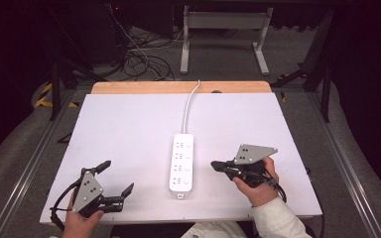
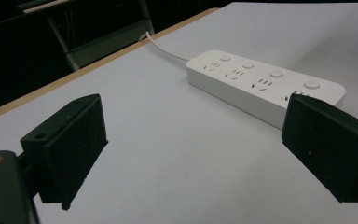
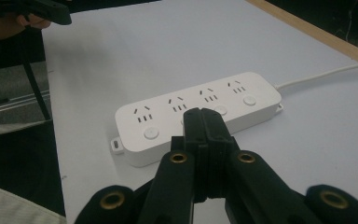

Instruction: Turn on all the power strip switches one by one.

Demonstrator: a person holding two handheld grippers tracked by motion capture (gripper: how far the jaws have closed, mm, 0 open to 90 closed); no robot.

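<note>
The power strip (image 1: 181, 162) lies flat in the middle of the white worktop (image 1: 129, 129), its long side running away from the person, and its cord (image 1: 191, 105) goes off over the far wooden edge. It has four sockets, each with a round button beside it. The right tongs (image 1: 215, 165) are pressed fully together and hold nothing; they point at the strip's right side, near but not touching. I judge the closed tips are meant as one blunt finger to press a button, perhaps the near ones. The left tongs (image 1: 116, 178) stand wide open and empty, low over the near left of the worktop, well apart from the strip, probably waiting so they do not disturb.
</note>
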